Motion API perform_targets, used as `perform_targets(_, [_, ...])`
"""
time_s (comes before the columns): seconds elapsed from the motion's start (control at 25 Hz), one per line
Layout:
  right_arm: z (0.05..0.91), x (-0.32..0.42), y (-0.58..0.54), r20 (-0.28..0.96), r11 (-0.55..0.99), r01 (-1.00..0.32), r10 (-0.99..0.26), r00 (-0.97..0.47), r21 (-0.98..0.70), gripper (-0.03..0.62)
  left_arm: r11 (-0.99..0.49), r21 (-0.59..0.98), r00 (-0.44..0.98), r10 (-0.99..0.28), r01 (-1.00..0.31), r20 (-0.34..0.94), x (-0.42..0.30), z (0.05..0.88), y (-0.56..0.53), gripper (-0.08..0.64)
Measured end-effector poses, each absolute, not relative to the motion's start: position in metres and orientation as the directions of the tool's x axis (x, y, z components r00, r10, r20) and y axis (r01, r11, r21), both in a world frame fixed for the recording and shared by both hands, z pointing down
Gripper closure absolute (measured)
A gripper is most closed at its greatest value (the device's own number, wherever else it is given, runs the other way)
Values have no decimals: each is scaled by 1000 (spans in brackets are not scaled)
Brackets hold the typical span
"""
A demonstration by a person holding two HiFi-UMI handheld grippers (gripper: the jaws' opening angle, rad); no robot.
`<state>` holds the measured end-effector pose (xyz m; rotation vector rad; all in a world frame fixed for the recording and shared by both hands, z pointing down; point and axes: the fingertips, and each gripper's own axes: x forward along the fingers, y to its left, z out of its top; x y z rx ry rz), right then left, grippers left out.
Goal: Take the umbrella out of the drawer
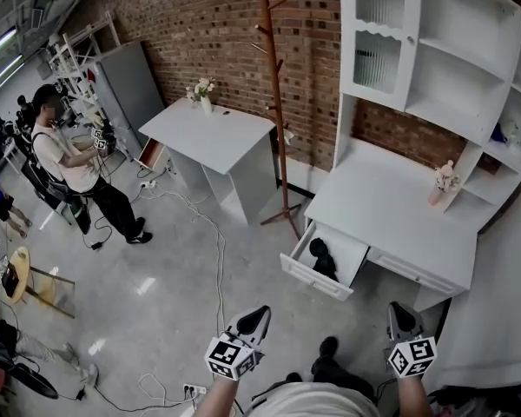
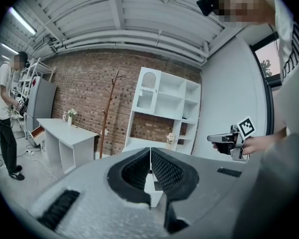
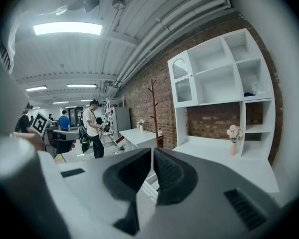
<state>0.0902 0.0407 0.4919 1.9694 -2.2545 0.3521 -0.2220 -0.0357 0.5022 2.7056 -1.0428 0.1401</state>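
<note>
Umbrella [image 1: 322, 259] in open drawer [image 1: 316, 278], coat stand [image 1: 276, 102] beside

Ceiling light strips [image 3: 67, 28] are lighting the room brightly and evenly. The floor [image 1: 169, 307] left of the open drawer [image 1: 314, 277] is showing pale glare patches, and the drawer's interior is lying in shadow. Both gripper views are bending lines toward dark round edges and blurring near surfaces.

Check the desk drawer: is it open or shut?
Open. In the head view the drawer stands pulled out from the white desk, with a dark shape, likely the umbrella, lying inside.
</note>
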Motion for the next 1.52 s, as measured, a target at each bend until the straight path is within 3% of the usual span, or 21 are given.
perform_targets(0.8, [518,178,-95,268,249,-956,-921,-283,-154,557,-633,176,656,-713,-754,247,-120,515,-131,534])
perform_targets(1.52, [543,239,-120,279,245,-947,-913,-297,-207,557,-661,118,657,-679,-741,328,-45,536,-167,534])
